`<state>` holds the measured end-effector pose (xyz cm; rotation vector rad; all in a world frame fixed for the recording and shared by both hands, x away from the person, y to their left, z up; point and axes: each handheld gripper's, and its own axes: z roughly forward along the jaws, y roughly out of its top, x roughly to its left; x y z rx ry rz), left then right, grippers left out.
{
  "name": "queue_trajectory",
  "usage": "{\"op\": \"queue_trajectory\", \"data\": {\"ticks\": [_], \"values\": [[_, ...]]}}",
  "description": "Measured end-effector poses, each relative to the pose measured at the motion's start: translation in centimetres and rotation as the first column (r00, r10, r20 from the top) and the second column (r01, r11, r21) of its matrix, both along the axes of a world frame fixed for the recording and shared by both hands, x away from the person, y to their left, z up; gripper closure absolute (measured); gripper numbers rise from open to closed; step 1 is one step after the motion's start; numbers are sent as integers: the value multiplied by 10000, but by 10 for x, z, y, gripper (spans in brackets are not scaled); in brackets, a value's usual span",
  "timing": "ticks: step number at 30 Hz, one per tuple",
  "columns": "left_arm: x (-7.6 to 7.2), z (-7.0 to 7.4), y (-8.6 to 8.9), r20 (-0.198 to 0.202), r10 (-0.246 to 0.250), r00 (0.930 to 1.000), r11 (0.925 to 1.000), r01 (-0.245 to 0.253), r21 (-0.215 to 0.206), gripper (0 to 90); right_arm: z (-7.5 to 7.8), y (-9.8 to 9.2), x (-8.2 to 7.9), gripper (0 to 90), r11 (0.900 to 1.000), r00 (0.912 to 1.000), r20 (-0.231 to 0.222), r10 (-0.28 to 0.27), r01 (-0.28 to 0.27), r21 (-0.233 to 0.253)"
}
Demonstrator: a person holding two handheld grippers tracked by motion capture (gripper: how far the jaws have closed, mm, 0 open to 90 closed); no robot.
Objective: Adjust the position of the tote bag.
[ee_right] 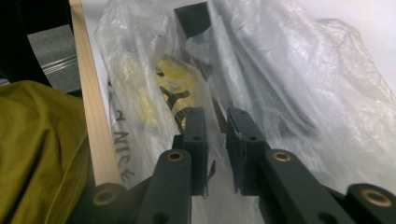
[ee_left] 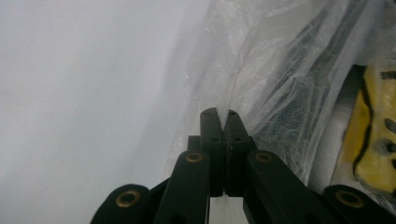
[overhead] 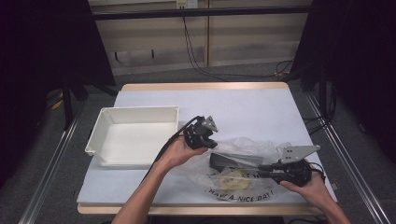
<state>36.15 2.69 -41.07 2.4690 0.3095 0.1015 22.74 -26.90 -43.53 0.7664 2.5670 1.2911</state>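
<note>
The left gripper (ee_left: 223, 114) is pinching the plastic bag (overhead: 243, 168) edge between fully closed jaws. The right gripper (ee_right: 215, 122) is holding slightly parted jaws around a fold of bag film, the dark box (overhead: 233, 161) lying just ahead.

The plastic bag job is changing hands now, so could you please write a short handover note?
Left gripper: shut on the plastic bag, pinching a fold at its left edge.
Right gripper: slightly open, bag film between the jaws.
The bag lies at the table's front, with a dark flat item inside.
The white tray holds nothing.
Done: bag gripped on one side.
Left: probably opening it and getting the item out.
</note>
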Motion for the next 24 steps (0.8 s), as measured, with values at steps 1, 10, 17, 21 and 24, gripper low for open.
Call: {"op": "queue_trajectory", "data": {"ticks": [1,10,17,21,24], "values": [[2,-1,-1,-67,65,10000,10000,-65,5,897,0,0,-1,811,10000,10000,26,-22,23,-15],[20,-13,-12,-368,589,9976,9969,-569,542,897,-7,-1,-7,900,9992,9988,-327,362,-368,-178],[26,-23,-24,-477,978,9941,9861,-903,1397,898,-20,-3,-17,900,9963,9960,-708,550,-594,-617],[29,-27,-28,-470,1156,9922,9748,-1043,1972,899,-29,-11,-20,900,9935,9937,-950,601,-687,-904],[32,-30,-32,-372,1343,9902,9651,-1222,2316,899,-34,-13,-23,900,9918,9927,-1076,547,-665,-1091]]}}
